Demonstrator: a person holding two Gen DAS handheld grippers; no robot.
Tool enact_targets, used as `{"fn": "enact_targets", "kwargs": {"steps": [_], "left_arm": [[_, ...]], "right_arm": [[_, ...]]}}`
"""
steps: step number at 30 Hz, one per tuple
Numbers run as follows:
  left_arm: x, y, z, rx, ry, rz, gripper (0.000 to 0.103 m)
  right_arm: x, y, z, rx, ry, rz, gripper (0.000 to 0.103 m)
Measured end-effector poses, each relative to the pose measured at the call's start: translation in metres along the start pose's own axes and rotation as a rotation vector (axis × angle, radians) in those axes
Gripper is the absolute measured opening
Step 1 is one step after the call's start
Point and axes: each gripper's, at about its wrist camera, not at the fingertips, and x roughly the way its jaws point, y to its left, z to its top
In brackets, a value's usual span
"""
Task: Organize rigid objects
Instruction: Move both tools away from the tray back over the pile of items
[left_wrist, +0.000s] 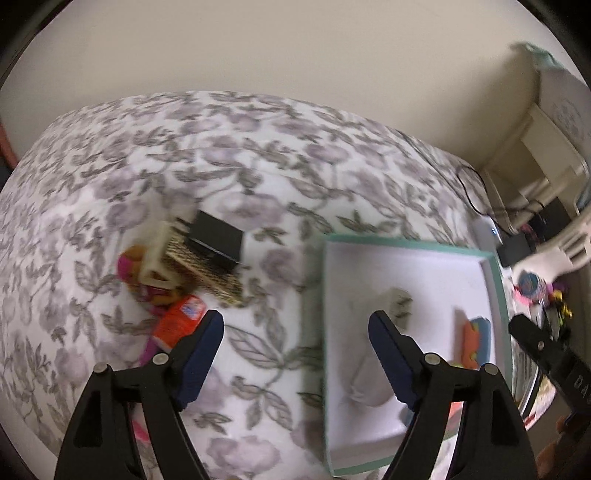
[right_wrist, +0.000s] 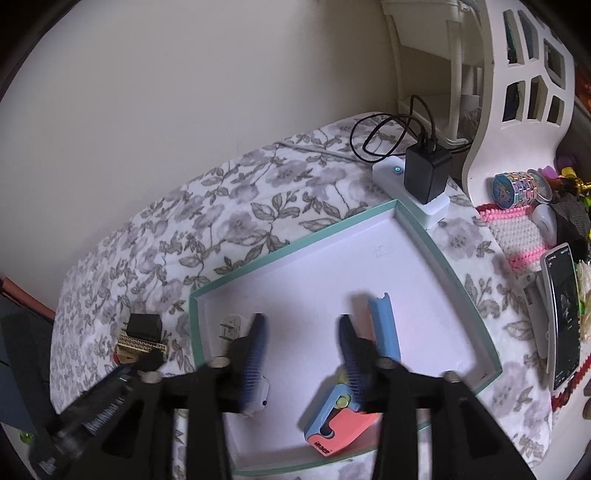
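A shallow white tray with a teal rim (left_wrist: 406, 242) (right_wrist: 295, 245) lies on the floral cloth. In it are a white plug adapter (left_wrist: 397, 301) (right_wrist: 231, 326) and a coral-and-blue plastic toy (right_wrist: 338, 424) (left_wrist: 476, 341). Left of the tray is a pile: a black charger cube (left_wrist: 216, 236) (right_wrist: 144, 324) on a gold patterned box (left_wrist: 207, 273) (right_wrist: 142, 347), a cream block (left_wrist: 157, 258), an orange box (left_wrist: 181, 321) and a pink toy (left_wrist: 129, 267). My left gripper (left_wrist: 295, 325) is open and empty between pile and tray. My right gripper (right_wrist: 301, 325) is open and empty over the tray.
A white power strip with a black charger and cable (right_wrist: 424, 177) sits at the tray's far corner. A white shelf unit (right_wrist: 517, 74), a pink knitted mat (right_wrist: 517, 229), a tin (right_wrist: 517, 186) and a phone (right_wrist: 563, 314) are to the right.
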Motion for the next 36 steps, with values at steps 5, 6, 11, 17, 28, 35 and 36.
{"fn": "enact_targets", "kwargs": {"steps": [5, 6, 11, 17, 28, 35, 36], "left_arm": [[-0.005, 0.024, 0.005, -0.066, -0.013, 0.037, 0.082], [-0.006, 0.028, 0.006, -0.076, -0.015, 0.043, 0.082], [-0.010, 0.045, 0.008, -0.110, -0.040, 0.091, 0.093], [-0.014, 0.057, 0.011, -0.149, -0.065, 0.076, 0.094], [-0.033, 0.078, 0.019, -0.166, -0.192, 0.070, 0.100], [-0.035, 0.097, 0.019, -0.188, -0.220, 0.056, 0.100], [-0.036, 0.100, 0.019, -0.188, -0.219, 0.058, 0.100]], "right_arm": [[0.005, 0.006, -0.004, -0.031, 0.007, -0.026, 0.078], [0.007, 0.007, -0.004, -0.036, 0.011, -0.028, 0.079], [0.016, 0.015, -0.008, -0.074, 0.027, -0.048, 0.097], [0.021, 0.023, -0.012, -0.107, 0.026, -0.041, 0.103], [0.020, 0.035, -0.014, -0.160, -0.031, -0.011, 0.103], [0.027, 0.048, -0.022, -0.218, 0.002, 0.020, 0.103], [0.027, 0.053, -0.024, -0.242, -0.004, 0.009, 0.103]]}}
